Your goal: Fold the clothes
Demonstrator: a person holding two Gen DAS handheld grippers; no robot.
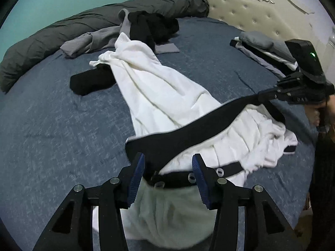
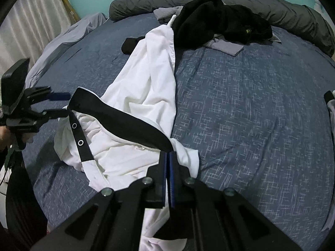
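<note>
- On the left of the bed [image 1: 52,129], with its blue-flecked cover, a rolled dark grey duvet [image 1: 62,31] lies along the far edge, well apart from the work.
- Nearer the middle, a pile of unfolded clothes waits: a grey garment [image 1: 88,41], a black garment [image 1: 155,24] and a black sleeve-like piece [image 1: 92,82] poking out from under the white cloth.
- The white shirt with the black collar [image 1: 167,96] lies stretched diagonally from that pile toward the near edge, wrinkled and twisted, not yet flat.
- The left claw [image 1: 168,179] stands with its jaws apart over the shirt's black button strip; cloth lies between the blue pads [image 1: 136,179], but they do not seem to press on it.
- The black collar band [image 2: 125,117] runs taut from the left claw's side to the right claw [image 2: 168,161], whose jaws are together and clamped on the collar's end.
- To do this step well, I judge the left claw should close on the opposite collar end or shoulder, so both claws hold matching points; then lift and shake so the body hangs straight before laying it flat.
- At far right, a neat stack of folded clothes [image 1: 266,50] lies near the cream headboard [image 1: 240,10]; keep the shirt clear of it.
</note>
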